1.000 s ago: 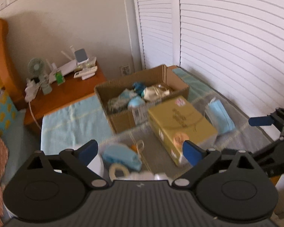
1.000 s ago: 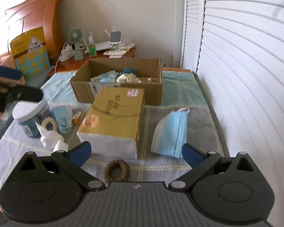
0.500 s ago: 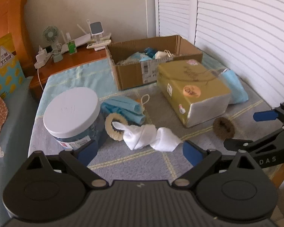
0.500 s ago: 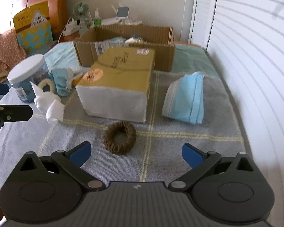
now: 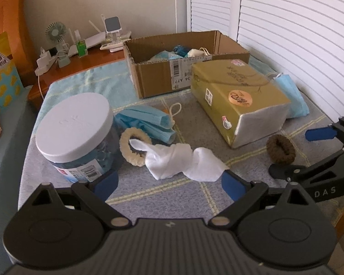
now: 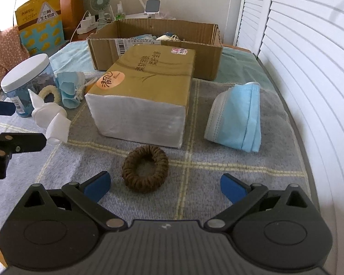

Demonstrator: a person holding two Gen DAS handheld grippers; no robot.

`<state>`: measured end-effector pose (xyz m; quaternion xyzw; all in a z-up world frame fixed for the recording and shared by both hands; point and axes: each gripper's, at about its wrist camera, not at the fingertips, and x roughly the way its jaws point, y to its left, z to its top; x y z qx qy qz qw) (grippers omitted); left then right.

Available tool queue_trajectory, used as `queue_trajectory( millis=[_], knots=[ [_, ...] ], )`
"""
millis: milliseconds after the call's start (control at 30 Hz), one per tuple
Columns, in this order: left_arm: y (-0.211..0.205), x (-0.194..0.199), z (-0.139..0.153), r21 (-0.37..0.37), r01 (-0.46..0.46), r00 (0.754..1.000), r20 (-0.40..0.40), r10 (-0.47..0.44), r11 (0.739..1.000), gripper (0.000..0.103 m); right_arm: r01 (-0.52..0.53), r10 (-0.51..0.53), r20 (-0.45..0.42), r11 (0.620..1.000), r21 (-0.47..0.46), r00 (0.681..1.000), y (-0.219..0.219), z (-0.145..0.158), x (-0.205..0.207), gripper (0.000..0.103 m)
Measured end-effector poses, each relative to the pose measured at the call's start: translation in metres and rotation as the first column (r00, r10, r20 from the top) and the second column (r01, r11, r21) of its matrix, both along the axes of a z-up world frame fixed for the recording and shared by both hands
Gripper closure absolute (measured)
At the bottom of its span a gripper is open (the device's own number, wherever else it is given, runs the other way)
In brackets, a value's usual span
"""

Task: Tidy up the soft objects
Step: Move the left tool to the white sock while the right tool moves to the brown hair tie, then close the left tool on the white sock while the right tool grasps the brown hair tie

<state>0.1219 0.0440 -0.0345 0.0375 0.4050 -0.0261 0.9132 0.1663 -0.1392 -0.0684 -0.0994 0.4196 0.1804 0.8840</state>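
A white-lidded jar stands at 9 o'clock on the grey checked cloth. A gold tissue pack lies at centre. At 11 o'clock, a wooden nightstand carries a small fan, a power strip and a green bottle. White louvred doors fill 2 o'clock. A yellow bag leans at 10 o'clock.

Left tongs and right tongs both gape wide, empty.
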Motion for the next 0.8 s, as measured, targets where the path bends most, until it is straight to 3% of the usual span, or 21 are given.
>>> queue_trajectory(
  millis=[533,800],
  knots=[
    [-0.001,0.018,-0.015,-0.022,0.023,1.0,-0.015,-0.023,0.999,0.007,-0.041,0.041,0.043,0.999,0.005,0.998,-0.002,-0.002,0.002,0.0],
    [-0.004,0.019,-0.01,-0.037,0.049,0.999,0.027,-0.048,0.998,0.007,-0.051,0.051,0.051,0.999,0.009,0.997,-0.004,-0.002,-0.001,0.0]
  ],
)
